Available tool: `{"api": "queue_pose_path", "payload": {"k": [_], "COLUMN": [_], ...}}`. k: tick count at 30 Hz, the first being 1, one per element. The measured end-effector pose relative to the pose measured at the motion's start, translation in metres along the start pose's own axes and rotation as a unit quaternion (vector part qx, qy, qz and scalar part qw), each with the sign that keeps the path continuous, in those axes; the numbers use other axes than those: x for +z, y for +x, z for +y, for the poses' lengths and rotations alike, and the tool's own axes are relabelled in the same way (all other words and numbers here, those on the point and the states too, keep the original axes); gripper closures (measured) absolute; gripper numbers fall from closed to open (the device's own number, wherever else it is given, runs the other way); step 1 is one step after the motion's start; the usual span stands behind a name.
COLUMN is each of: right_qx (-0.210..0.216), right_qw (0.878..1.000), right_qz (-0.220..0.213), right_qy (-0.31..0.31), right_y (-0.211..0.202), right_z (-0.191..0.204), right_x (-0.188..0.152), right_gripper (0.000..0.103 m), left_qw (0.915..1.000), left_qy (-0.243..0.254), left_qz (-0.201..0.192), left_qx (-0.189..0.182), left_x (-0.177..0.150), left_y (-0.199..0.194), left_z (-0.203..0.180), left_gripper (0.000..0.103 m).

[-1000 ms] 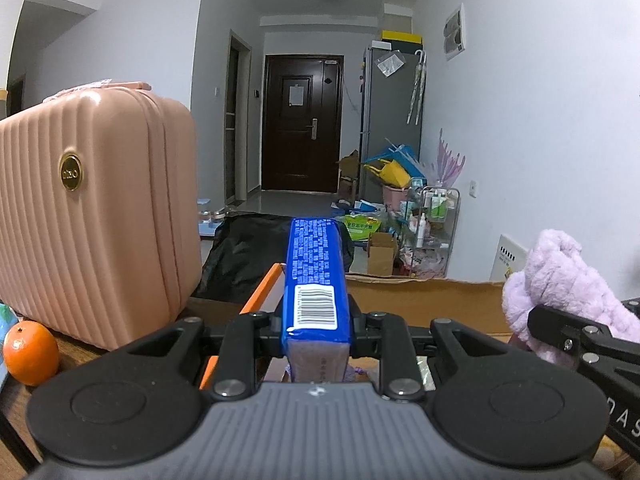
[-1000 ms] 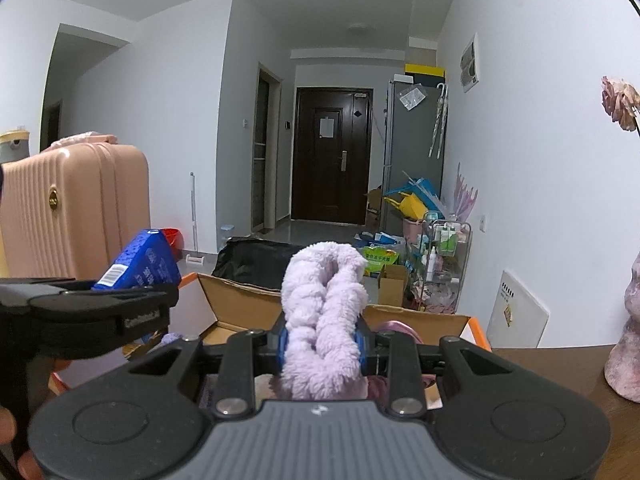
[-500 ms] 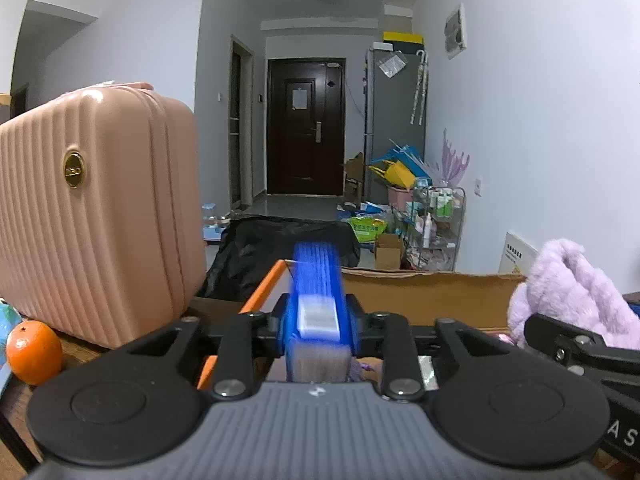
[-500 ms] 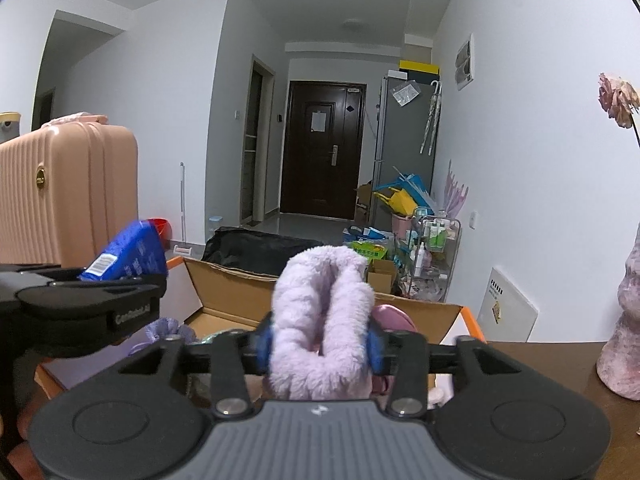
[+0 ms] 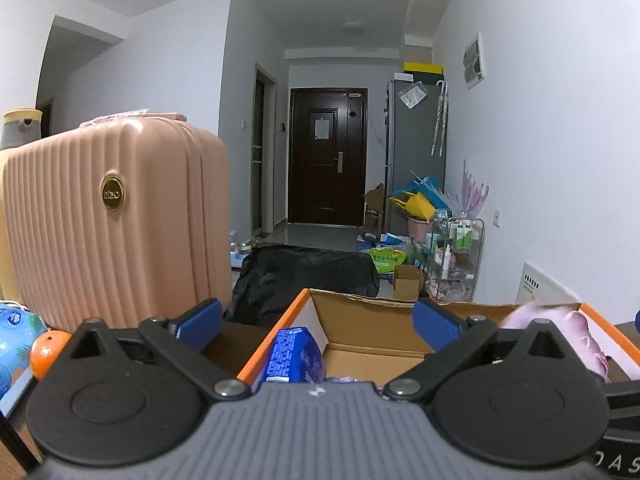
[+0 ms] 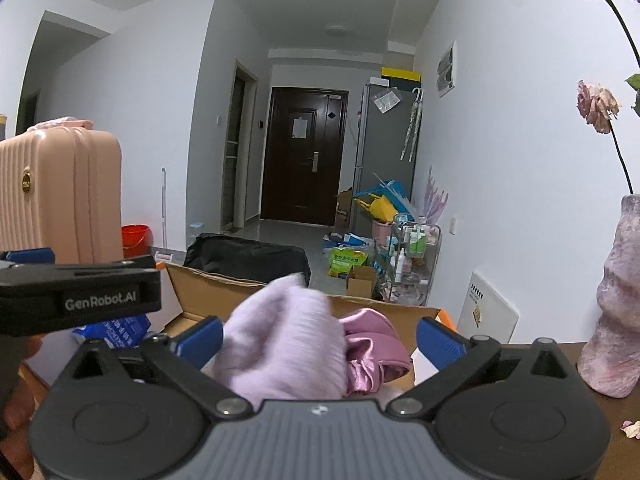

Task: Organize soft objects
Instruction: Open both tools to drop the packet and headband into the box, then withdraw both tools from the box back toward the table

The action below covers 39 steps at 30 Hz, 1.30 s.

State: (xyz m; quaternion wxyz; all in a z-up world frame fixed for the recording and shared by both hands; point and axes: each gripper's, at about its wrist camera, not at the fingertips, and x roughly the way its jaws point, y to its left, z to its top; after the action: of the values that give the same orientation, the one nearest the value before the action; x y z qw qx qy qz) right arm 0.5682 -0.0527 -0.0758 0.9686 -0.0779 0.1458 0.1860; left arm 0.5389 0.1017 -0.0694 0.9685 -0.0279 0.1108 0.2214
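suitcase (image 5: 116,216) left of box (image 5: 360,320), packet (image 5: 294,356) inside

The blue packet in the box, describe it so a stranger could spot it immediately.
Find the open cardboard box with orange edges, right of the pink suitcase. The blue packet leans in its left corner. It alone is glossy blue with white print; its neighbours are lilac and pink fabric.

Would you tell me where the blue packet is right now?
In the left wrist view, the blue packet sits inside the cardboard box, at its left wall.
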Motion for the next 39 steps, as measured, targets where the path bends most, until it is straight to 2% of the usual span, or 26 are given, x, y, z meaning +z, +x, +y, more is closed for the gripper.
{"api": "queue_pose_path", "payload": {"k": [14, 20, 24, 29, 35, 39], "right_qx": [-0.007, -0.006, -0.003, 0.008, 0.058, 0.064], "right_qw": [1.000, 1.000, 1.000, 1.000, 0.998, 0.998], "right_qz": [0.004, 0.008, 0.012, 0.001, 0.015, 0.011], "right_qy": [-0.006, -0.007, -0.007, 0.003, 0.025, 0.020], "right_y": [-0.003, -0.008, -0.013, -0.027, -0.039, -0.051], "right_z": [0.002, 0.002, 0.001, -0.003, -0.007, -0.001], "right_x": [0.000, 0.000, 0.000, -0.006, -0.012, -0.015], "right_gripper": [0.000, 0.000, 0.000, 0.000, 0.000, 0.000], "left_qw": [1.0000, 0.9998, 0.9998, 0.9996, 0.9995, 0.9996], "left_qy": [-0.002, -0.006, 0.008, 0.017, 0.017, 0.013], "left_qz": [0.007, 0.017, 0.008, -0.006, -0.006, -0.005], "left_qx": [0.004, -0.007, -0.015, -0.022, -0.025, -0.024], "left_x": [0.000, -0.004, -0.007, -0.010, -0.012, -0.012], "left_y": [0.003, -0.003, -0.015, -0.032, -0.047, -0.055], "left_z": [0.001, 0.005, 0.006, 0.010, 0.020, 0.030], "left_gripper": [0.000, 0.000, 0.000, 0.000, 0.000, 0.000]}}
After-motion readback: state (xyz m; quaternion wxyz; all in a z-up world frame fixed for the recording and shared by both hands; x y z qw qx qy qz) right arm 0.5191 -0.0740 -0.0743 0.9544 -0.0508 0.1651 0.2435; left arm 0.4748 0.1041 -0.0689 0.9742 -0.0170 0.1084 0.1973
